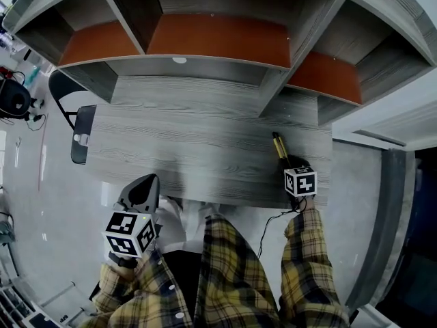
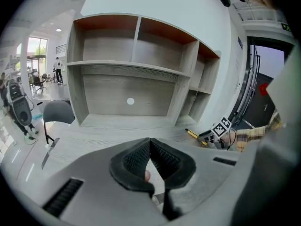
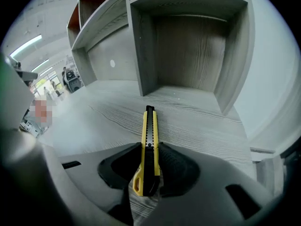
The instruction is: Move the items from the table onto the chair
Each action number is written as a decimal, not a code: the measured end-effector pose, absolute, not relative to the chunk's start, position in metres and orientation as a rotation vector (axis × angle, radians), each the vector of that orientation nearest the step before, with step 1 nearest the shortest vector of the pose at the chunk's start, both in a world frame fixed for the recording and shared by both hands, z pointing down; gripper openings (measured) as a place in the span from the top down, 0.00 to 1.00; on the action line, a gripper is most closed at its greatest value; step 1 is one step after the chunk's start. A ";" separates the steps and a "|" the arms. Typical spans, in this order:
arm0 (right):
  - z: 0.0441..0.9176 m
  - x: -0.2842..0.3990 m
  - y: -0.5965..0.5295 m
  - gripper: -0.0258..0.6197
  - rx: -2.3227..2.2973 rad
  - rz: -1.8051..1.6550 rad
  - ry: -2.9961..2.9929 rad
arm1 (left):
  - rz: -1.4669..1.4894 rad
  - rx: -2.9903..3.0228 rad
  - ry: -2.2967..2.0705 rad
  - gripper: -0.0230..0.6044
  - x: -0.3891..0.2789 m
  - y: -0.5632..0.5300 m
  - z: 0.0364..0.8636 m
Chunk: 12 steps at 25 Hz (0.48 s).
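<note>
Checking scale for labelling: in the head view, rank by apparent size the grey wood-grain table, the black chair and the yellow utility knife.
Largest to smallest: grey wood-grain table, black chair, yellow utility knife.

Looks like a big office or lab room: gray wood desk w/ open shelves on top, black chair at its left edge, shiny pale floor, long ceiling lights, ppl far off in a bright hall.
</note>
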State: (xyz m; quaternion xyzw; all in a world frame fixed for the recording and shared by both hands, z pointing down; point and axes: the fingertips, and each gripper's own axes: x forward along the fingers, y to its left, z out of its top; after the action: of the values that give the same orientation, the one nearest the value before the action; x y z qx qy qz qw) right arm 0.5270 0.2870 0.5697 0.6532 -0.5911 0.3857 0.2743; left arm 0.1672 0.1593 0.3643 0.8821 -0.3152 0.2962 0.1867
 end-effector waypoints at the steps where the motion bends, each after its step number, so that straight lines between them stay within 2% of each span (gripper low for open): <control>1: 0.567 0.526 0.286 0.77 1.778 1.052 -1.596 | 0.828 2.481 -0.893 0.96 0.165 0.160 0.364; 6: 0.541 0.506 0.273 0.77 1.866 1.090 -1.668 | 0.784 2.446 -0.920 0.96 0.149 0.153 0.367; 12: 0.506 0.448 0.244 0.77 1.822 1.029 -1.776 | 0.710 2.422 -0.973 0.96 0.117 0.140 0.364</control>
State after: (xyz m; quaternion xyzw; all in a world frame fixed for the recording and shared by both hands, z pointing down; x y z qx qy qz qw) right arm 0.4484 0.2445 0.5064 0.6508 -0.6344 0.3676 0.1973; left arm 0.1173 0.1401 0.3643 0.8741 -0.3510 0.2564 0.2167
